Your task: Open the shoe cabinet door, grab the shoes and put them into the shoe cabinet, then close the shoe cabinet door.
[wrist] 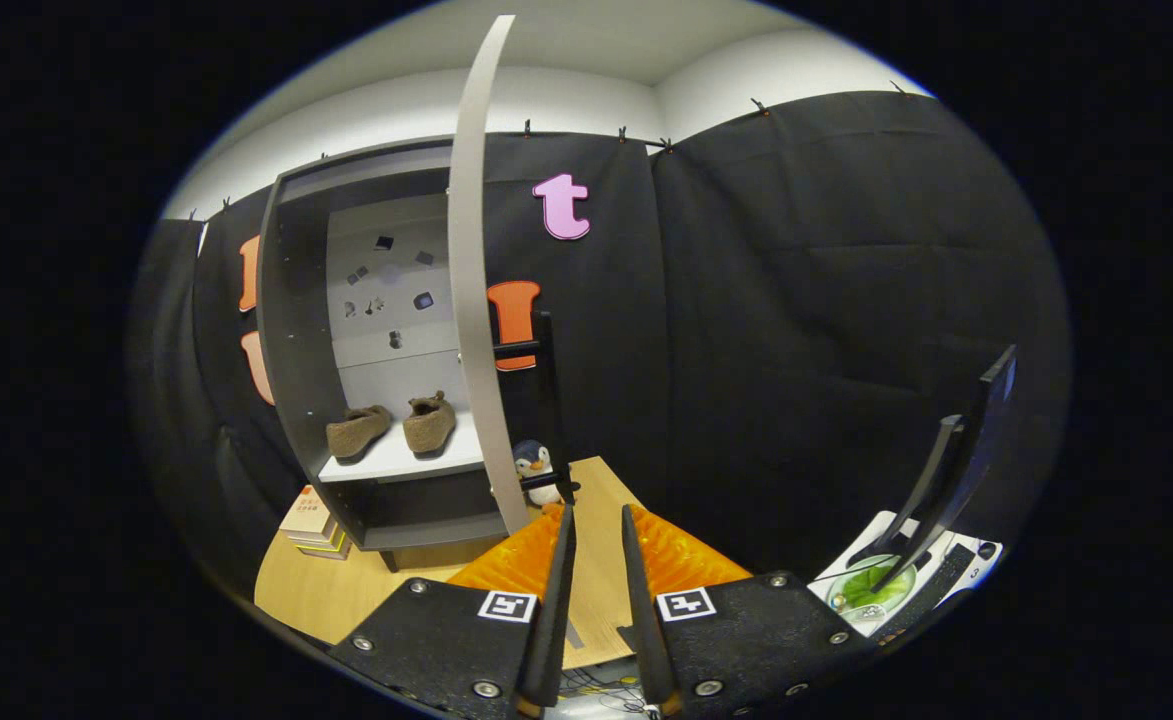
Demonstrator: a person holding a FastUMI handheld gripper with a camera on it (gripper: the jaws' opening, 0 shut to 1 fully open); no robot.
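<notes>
The dark shoe cabinet (291, 380) stands on the wooden table ahead and to the left of my fingers. Its pale door (468, 280) is swung wide open and shows edge-on, with a black bar handle (545, 400) on its right side. Two brown shoes sit side by side on the white shelf inside, the left shoe (356, 432) and the right shoe (430, 422). My gripper (596, 512) is below and just right of the door's lower end. It is open by a narrow gap with nothing between its fingers, and the tips are near the handle's lower end.
A small penguin toy (534, 465) stands on the table (346, 590) behind the door's foot. A stack of flat boxes (311, 520) lies at the cabinet's left foot. To the far right are a dark tilted screen (956, 470) and a green bowl (871, 588).
</notes>
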